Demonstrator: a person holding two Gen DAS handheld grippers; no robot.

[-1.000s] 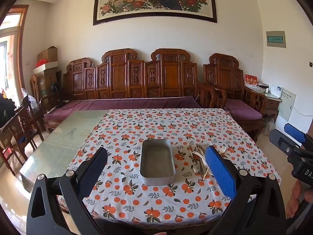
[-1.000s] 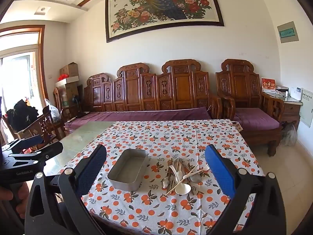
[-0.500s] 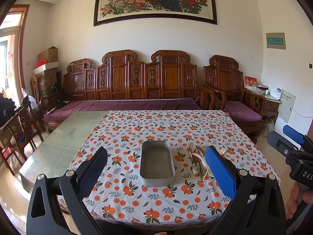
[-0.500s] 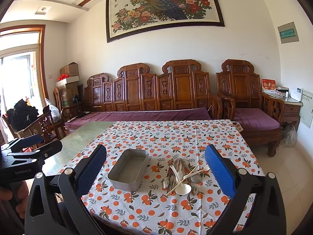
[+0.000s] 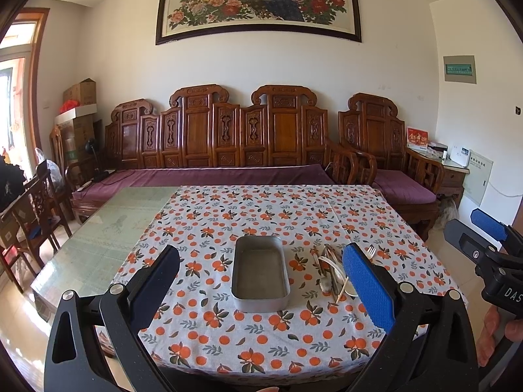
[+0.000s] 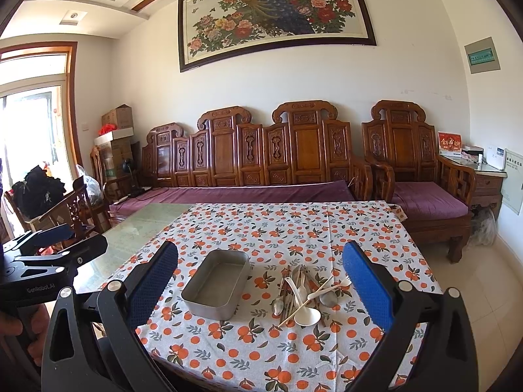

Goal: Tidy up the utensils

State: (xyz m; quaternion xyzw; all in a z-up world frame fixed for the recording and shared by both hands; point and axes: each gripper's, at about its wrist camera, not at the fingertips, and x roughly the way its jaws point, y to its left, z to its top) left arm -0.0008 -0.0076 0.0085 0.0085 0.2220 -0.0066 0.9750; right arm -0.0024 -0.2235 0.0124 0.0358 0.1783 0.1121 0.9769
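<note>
On the orange-print tablecloth my metal tray sits empty, utensils piled beside it; both left gripper and right gripper hover spread wide, holding nothing.

A: Where does each wrist camera look from?

B: Both hang back past the table's near edge, facing the sofa wall. The left view centres the metal tray; the right sits further right, seeing it leftward. Both share tray and table.
</note>
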